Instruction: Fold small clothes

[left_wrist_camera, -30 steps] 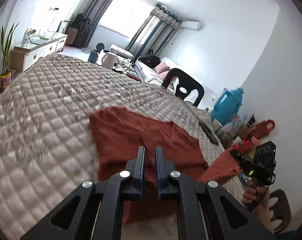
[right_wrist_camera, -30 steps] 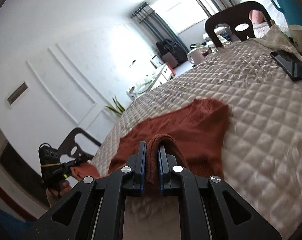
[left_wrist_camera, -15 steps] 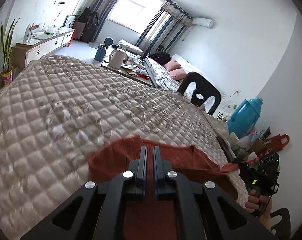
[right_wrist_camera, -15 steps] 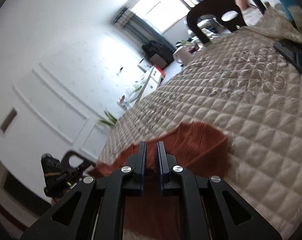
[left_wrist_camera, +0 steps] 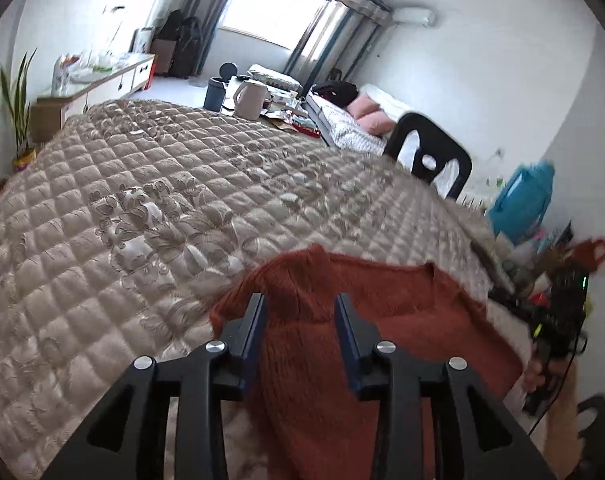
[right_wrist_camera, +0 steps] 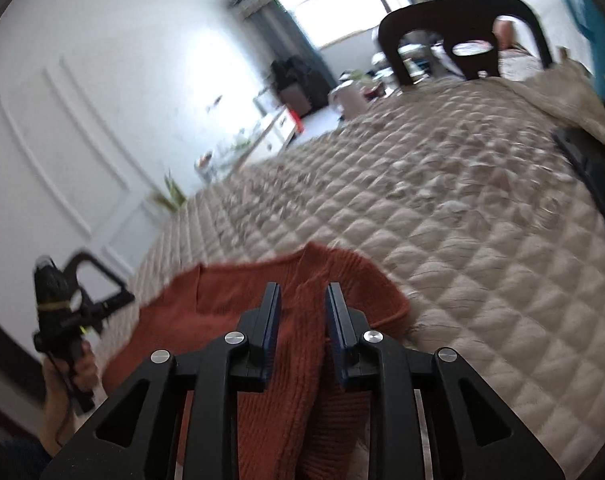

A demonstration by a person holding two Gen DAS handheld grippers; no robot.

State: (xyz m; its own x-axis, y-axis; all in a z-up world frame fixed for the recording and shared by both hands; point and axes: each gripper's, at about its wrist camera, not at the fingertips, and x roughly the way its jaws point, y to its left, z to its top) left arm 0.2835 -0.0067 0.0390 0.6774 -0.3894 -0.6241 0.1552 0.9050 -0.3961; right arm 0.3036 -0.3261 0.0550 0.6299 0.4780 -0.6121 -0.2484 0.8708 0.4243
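Both claws are being opened: the left claw [left_wrist_camera: 300, 308] and right claw [right_wrist_camera: 302, 296] straddle the rust-red knitted garment [left_wrist_camera: 382, 320], ungripped, lower centre, on the beige quilted bed [left_wrist_camera: 162, 200].

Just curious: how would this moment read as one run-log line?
step: releasing fold | left tool: opening, over rust sweater | right tool: opening, over it | surface: quilted bedspread

Sweater [left_wrist_camera: 382, 312] on quilt [left_wrist_camera: 182, 200], chair [left_wrist_camera: 434, 156] behind
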